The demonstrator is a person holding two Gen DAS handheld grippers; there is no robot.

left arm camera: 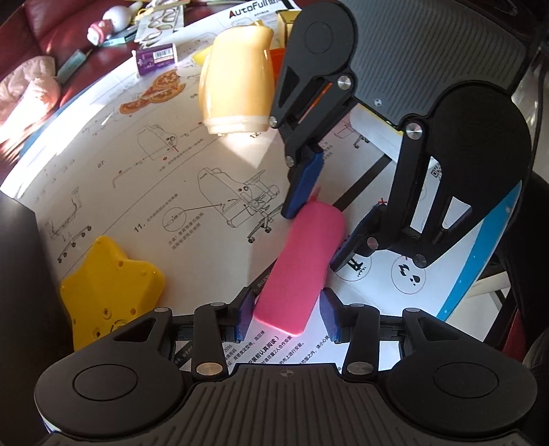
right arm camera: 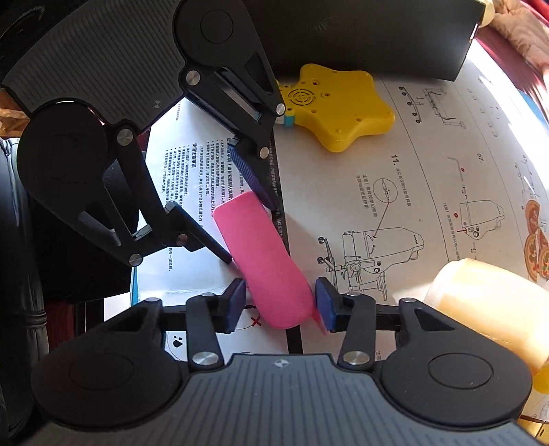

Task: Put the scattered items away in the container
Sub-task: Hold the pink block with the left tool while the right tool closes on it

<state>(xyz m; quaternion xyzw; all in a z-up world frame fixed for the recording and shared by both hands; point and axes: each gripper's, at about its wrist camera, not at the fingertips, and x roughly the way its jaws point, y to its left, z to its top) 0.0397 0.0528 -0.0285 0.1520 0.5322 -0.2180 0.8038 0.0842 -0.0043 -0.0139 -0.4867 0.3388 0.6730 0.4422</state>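
Observation:
A long pink case [left arm camera: 302, 260] lies tilted over the printed instruction sheet [left arm camera: 137, 171], spanning both grippers. Its near end sits between the fingers of my left gripper [left arm camera: 288, 317], which is open; a thin gap shows at the right pad. My right gripper [left arm camera: 314, 240] comes in from the upper right and is shut on the far end. In the right wrist view the blue pads of the right gripper [right arm camera: 281, 305] press the pink case [right arm camera: 264, 254] on both sides, while the left gripper [right arm camera: 250, 232] straddles the other end. A black box [right arm camera: 360, 34] stands at the sheet's edge.
A yellow star-shaped toy [left arm camera: 109, 284] [right arm camera: 338, 106] lies beside the black box. A cream cup [left arm camera: 236, 82] [right arm camera: 487, 308] lies on its side on the sheet. Further back are a purple carton [left arm camera: 156, 58], a toy figure [left arm camera: 106, 24] and pink cloth [left arm camera: 27, 92] on a red sofa.

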